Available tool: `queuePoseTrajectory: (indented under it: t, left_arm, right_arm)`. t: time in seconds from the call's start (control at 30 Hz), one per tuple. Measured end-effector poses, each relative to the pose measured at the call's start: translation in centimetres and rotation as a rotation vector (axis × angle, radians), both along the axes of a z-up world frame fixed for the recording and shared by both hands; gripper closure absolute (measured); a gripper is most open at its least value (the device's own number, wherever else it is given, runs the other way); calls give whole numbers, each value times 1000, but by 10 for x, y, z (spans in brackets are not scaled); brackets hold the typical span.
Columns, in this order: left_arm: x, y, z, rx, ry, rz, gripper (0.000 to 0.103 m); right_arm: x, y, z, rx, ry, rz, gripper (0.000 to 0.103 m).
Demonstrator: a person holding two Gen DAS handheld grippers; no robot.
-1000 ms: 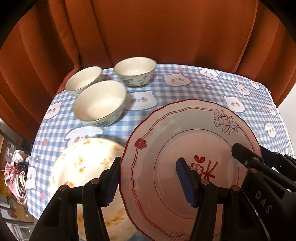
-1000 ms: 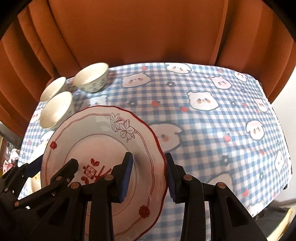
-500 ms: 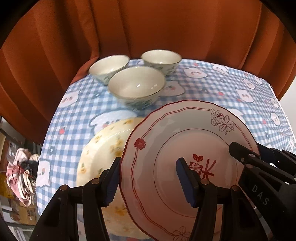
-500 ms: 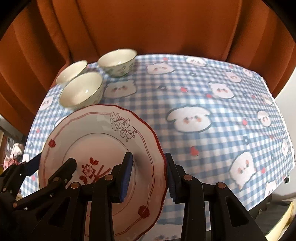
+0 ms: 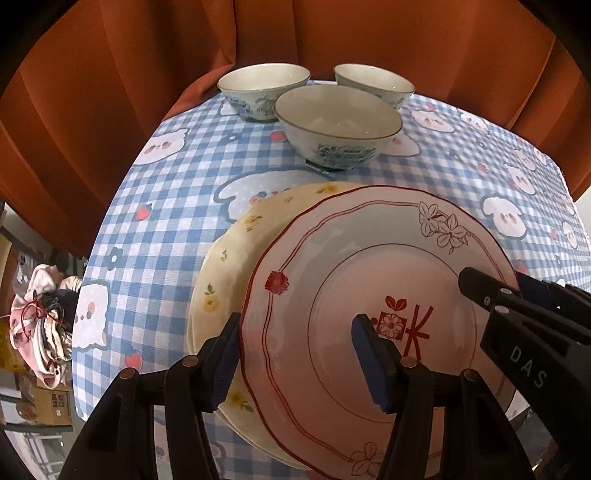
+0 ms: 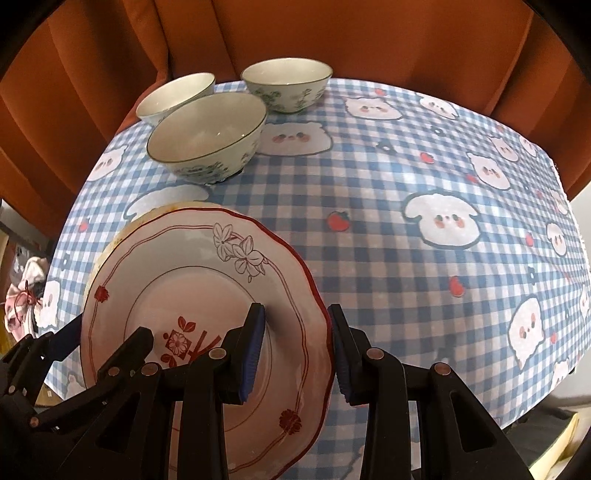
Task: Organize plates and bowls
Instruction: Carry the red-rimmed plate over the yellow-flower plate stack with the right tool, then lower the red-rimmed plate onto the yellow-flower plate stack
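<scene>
A white plate with a red scalloped rim and flower prints hangs tilted just above a yellow flowered plate on the table. My left gripper is shut on the red-rimmed plate's left rim, one pad under it and one on its face. My right gripper is shut on the opposite rim of the same plate. Only a sliver of the yellow plate shows past it in the right wrist view. Three patterned bowls stand close together beyond the plates.
A blue checked tablecloth with bear prints covers the table. An orange curtain hangs right behind it. The table's left edge is near the plates, with a pink bundle on the floor beyond.
Both grippers have carried the red-rimmed plate leftward and lower, so it now hangs over the yellow plate. The bowls look closer. The grip on both rims is unchanged.
</scene>
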State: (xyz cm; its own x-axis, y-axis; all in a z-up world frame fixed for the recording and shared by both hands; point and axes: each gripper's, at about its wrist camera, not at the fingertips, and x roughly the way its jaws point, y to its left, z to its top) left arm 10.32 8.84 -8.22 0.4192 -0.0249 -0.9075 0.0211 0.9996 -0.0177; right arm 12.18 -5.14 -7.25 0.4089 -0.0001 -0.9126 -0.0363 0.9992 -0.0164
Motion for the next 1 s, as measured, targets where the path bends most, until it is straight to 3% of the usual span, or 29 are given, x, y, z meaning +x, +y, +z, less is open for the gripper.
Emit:
queuePoseTrajectory:
  t: [0.4, 0.63, 0.7, 0.73, 1.0]
  left_arm:
    - [6, 1, -5, 23, 5, -17, 43]
    - [3, 1, -6, 32, -6, -30, 43]
    - [3, 1, -6, 32, -5, -27, 43]
    - [3, 1, -6, 31, -4, -27, 44]
    - [7, 9, -4, 44, 0, 4, 46]
  right_arm:
    - [11, 7, -10, -10, 14, -14, 64]
    - [2, -7, -8, 50, 30, -47, 64]
    - [-6, -11, -5, 66, 24, -52, 68]
    - [-8, -11, -3, 83, 18, -42, 77]
    - [-3, -1, 0, 44, 12, -23, 77]
